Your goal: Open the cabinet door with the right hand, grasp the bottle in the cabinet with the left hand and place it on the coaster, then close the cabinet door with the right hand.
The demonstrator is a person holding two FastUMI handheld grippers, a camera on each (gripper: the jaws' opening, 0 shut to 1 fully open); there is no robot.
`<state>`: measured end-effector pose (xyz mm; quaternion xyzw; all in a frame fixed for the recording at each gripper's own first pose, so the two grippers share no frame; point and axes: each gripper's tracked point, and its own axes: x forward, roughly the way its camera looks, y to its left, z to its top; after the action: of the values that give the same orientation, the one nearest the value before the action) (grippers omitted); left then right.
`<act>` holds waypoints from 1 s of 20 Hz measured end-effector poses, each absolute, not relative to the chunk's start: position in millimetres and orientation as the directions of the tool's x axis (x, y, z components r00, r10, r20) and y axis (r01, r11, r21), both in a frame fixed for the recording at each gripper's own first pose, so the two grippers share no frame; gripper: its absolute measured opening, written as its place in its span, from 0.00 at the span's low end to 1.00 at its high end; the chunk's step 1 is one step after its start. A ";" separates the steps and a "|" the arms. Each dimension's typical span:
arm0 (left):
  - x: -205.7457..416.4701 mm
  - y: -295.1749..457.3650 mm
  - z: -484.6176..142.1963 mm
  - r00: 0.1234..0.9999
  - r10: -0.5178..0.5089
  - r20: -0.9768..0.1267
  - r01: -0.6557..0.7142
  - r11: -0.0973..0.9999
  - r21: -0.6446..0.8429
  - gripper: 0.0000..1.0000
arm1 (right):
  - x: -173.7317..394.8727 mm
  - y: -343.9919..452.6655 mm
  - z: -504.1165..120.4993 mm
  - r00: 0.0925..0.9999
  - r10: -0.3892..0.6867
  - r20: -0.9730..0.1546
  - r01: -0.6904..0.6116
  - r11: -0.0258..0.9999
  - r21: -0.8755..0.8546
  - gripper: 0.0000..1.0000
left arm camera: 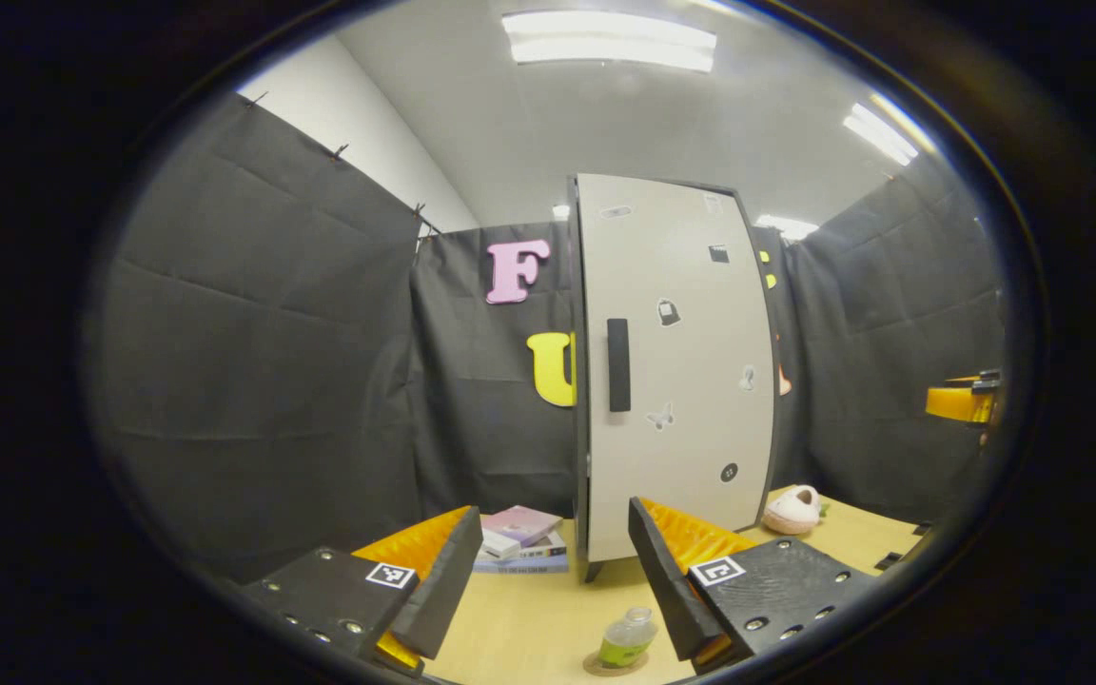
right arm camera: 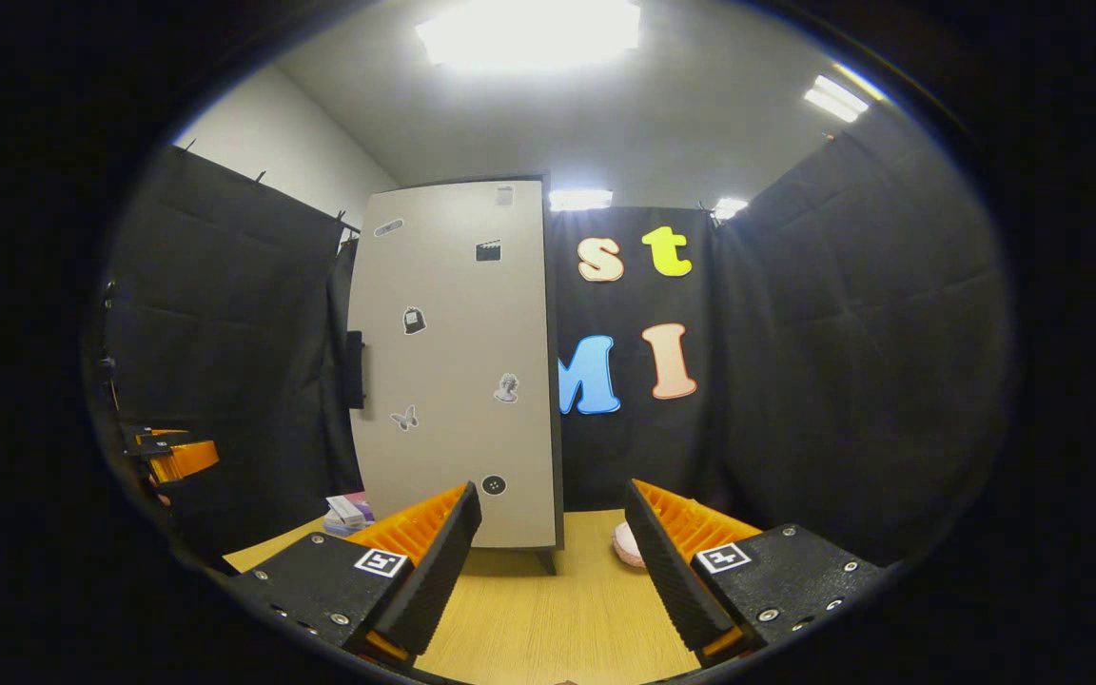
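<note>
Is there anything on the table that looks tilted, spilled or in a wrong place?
Nothing stands out. The bottle stands on the coaster, the cabinet door is closed, and the books lie stacked beside the cabinet. No spill shows on the table.

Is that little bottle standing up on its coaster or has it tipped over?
Upright, it seems. In the left gripper view the bottle stands on the round coaster, cap topmost; its lean looks like lens distortion.
</note>
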<state>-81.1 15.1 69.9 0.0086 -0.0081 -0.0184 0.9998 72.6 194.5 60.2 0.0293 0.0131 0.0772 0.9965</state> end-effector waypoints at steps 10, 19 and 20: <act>-77.2 24.1 64.8 0.999 -0.030 0.010 0.030 1.000 0.002 0.88 | 72.5 200.4 58.9 0.987 0.158 -0.025 -0.156 0.986 0.055 0.94; -72.9 25.7 65.6 0.999 -0.030 0.012 0.030 1.000 0.005 0.92 | 76.9 200.7 59.7 0.987 0.160 -0.023 -0.158 0.986 0.057 0.94; -72.7 25.2 65.8 0.999 -0.030 0.014 0.030 1.000 0.006 0.92 | 77.6 200.4 60.1 0.987 0.159 -0.021 -0.158 0.986 0.057 0.94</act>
<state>-72.7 25.2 65.8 0.0031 -0.0070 -0.0149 0.9999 77.6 200.4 60.1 0.0277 0.0126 0.0796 0.9964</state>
